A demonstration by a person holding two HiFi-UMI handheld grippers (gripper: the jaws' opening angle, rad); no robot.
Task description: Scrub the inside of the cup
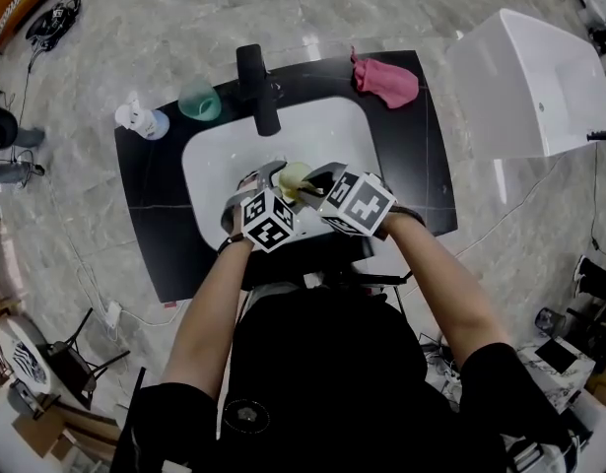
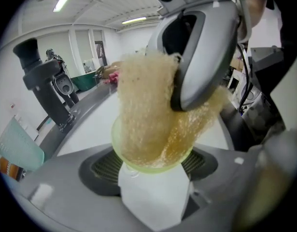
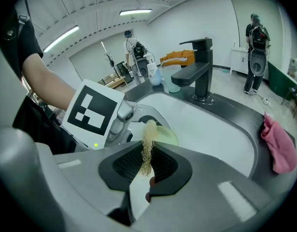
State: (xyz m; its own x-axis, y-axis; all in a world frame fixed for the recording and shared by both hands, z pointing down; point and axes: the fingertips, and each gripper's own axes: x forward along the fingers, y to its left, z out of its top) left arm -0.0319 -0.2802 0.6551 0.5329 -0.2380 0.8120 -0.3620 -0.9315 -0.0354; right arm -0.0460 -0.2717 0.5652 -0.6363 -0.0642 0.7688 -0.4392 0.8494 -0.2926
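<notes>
Yellow-green cup (image 2: 153, 166): over the front part of the white sink (image 1: 216, 170), held off its floor between the two grippers, with its open mouth facing the right gripper.
Left gripper (image 2: 154, 180): jaws pressed in on the cup's body, as its own view shows. In the head view it sits at the sink's near edge, marker cube toward the person.
Mesh scrubber (image 2: 144, 111): a tan, netted wad. Its lower part fills the cup's mouth, and the rest bulges up and out past the rim.
Right gripper (image 3: 148, 162): jaws squeezed together on a thin fold of the scrubber. The jaw tips reach down to the cup's mouth and lie against the wad.
Gripper relation: the tips meet at the cup, and the two marker cubes lie just beside each other above the sink's front rim.
Desk (image 1: 153, 227): a black top set around the sink.
Faucet (image 1: 259, 89): black, at the back of the sink, with its spout reaching over the basin, well apart from the cup.
Teal cup (image 1: 199, 101): on the desk just left of the faucet.
Pump bottle (image 1: 140, 119): white, farther left, near the desk's back corner.
Pink cloth (image 1: 386, 80): crumpled on the desk's back right corner.
</notes>
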